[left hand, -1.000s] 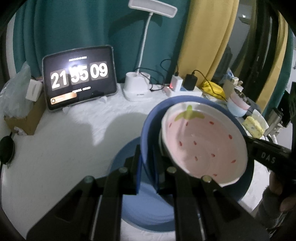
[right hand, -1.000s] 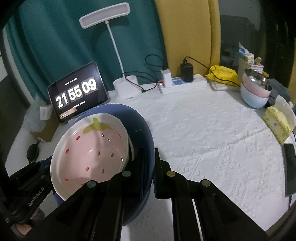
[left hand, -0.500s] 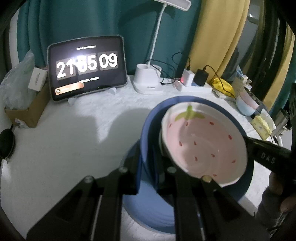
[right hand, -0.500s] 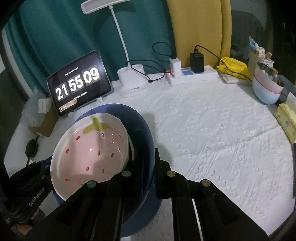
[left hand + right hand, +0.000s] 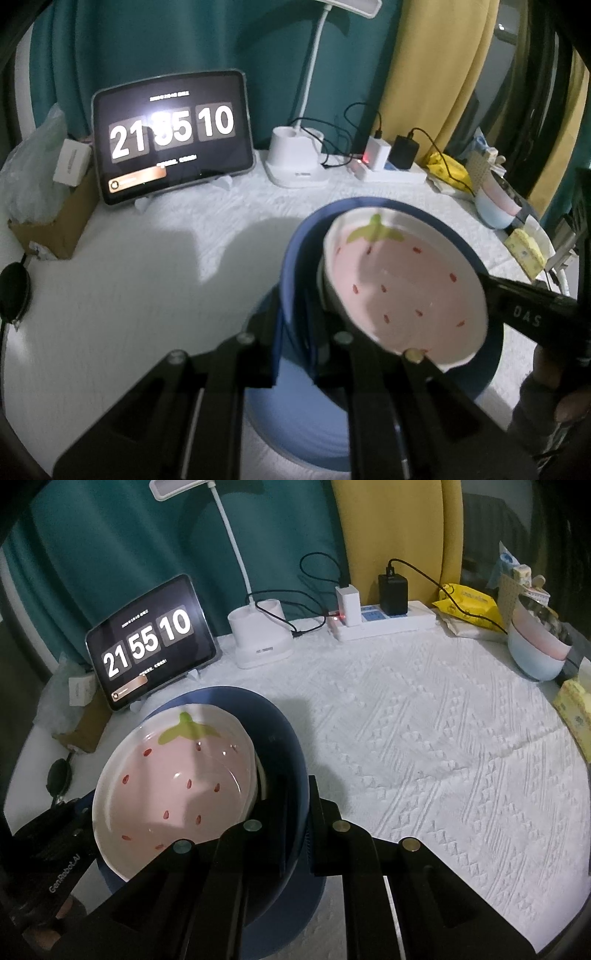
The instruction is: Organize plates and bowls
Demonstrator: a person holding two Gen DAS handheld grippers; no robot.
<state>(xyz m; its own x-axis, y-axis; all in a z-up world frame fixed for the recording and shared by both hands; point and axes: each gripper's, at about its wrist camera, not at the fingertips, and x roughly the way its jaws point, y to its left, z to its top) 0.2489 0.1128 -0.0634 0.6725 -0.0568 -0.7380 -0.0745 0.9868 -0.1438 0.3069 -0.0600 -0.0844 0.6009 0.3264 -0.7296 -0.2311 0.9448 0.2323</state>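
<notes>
A dark blue bowl (image 5: 291, 266) holds a pink strawberry-patterned bowl (image 5: 402, 288) nested inside it. My left gripper (image 5: 297, 317) is shut on the blue bowl's left rim. On the opposite rim of the blue bowl (image 5: 284, 746) my right gripper (image 5: 301, 805) is also shut. The strawberry bowl (image 5: 177, 779) tilts slightly within it. Just under the pair lies a lighter blue plate (image 5: 295, 417) on the white tablecloth; whether the bowl touches it I cannot tell. The same plate (image 5: 314, 893) shows below my right fingers.
A tablet clock (image 5: 147, 642), a white lamp base (image 5: 258, 642) and a power strip (image 5: 384, 624) line the back. Stacked pastel bowls (image 5: 535, 650) and a yellow tissue box (image 5: 576, 709) stand at the right edge. A cardboard box (image 5: 55, 221) is at the left.
Both grippers have carried the nested bowls down and a little toward the back, over the lighter blue plate. Both grips are unchanged.
</notes>
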